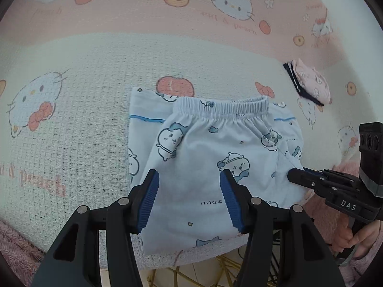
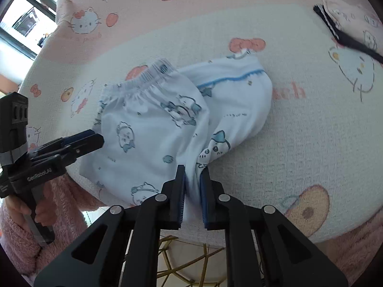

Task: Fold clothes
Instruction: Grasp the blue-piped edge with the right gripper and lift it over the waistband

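Note:
Light blue cartoon-print pants (image 1: 203, 148) lie on the table, elastic waistband (image 1: 222, 106) at the far side. They rest over a matching pale blue layer with blue piping (image 1: 146, 119). My left gripper (image 1: 189, 177) hovers open over the pants' near half, its pads apart from the cloth. My right gripper (image 2: 192, 169) is shut on a bunched fold of the pants (image 2: 155, 124) near the table's front edge. In the left wrist view the right gripper (image 1: 293, 173) pinches the pants' right edge. The left gripper (image 2: 98, 138) shows at the pants' left side in the right wrist view.
A pink and cream cat-print blanket (image 1: 83, 119) covers the table. A folded pink garment with dark trim (image 1: 311, 81) lies at the far right. The table's front edge runs just under the grippers, with gold legs (image 1: 191, 275) below. A hand in a fluffy pink sleeve (image 1: 359, 236) holds the right gripper.

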A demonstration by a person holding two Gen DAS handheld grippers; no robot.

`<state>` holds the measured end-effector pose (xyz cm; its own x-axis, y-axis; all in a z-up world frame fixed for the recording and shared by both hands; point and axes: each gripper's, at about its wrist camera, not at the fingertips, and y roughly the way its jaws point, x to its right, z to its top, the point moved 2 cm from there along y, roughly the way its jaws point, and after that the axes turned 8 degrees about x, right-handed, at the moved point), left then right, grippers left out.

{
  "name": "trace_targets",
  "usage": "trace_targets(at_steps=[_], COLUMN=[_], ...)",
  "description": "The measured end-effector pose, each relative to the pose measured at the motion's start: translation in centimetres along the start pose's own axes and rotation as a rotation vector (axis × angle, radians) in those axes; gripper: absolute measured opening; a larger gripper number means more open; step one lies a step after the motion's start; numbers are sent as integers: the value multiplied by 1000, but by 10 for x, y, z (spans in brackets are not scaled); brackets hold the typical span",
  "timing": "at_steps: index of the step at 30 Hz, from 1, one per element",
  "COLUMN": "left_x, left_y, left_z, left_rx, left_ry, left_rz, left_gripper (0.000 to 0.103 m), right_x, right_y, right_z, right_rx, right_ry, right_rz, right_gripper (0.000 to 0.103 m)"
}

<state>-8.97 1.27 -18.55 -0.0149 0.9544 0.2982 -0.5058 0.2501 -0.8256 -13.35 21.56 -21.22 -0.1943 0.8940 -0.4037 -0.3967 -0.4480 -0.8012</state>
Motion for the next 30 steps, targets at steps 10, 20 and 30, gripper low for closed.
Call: trace_targets(at_steps=[10, 20, 30], left_x=[-43, -7, -9], left_y=[-14, 16, 13], left_z=[4, -5, -9], left_rx=[-1, -93, -142], left_ry=[-261, -141, -150], left_rz=[-225, -272, -338], left_gripper=[56, 56, 56], right_x=[-107, -105, -93], right_y=[23, 42, 37], right_z=[17, -18, -27], right_rx=[1, -59, -44], right_ry=[-288, -247, -194], right_rz=[148, 197, 225], right_gripper=[9, 16, 25])
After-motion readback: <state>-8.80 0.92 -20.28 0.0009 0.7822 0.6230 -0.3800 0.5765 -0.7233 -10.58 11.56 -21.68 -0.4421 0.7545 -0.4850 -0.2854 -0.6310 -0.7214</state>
